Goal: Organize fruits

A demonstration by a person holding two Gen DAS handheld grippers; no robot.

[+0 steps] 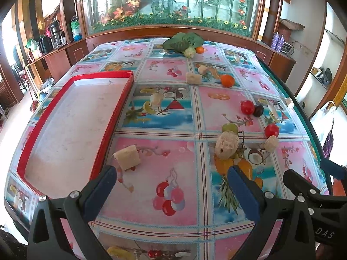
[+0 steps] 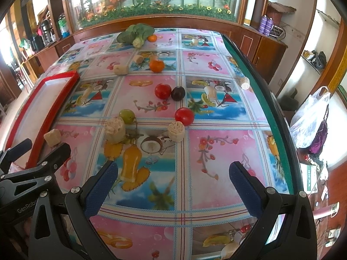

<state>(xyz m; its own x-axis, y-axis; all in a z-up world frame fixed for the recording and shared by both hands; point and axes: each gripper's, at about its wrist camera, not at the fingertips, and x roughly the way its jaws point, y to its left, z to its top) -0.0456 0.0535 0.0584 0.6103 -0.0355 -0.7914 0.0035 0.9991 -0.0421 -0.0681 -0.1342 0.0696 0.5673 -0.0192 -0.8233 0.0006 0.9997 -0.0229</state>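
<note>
Hiding behind a pale chunk [image 1: 227, 145], the green fruit [image 1: 230, 127] (half visible).

glass planter case [image 1: 171, 4] backlit | wooden cabinets [image 2: 269, 49] | patterned tablecloth [image 2: 216, 151] | bright daylight

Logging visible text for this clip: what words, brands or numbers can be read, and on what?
"GenRobo", cut off at the frame edge: on the left gripper body, seen in the right wrist view.
"DAS", a partial word: on the right gripper body, seen in the left wrist view.
Green-printed box on the floor: too blurred to read.
Purple cans: labels too small to read.
</note>
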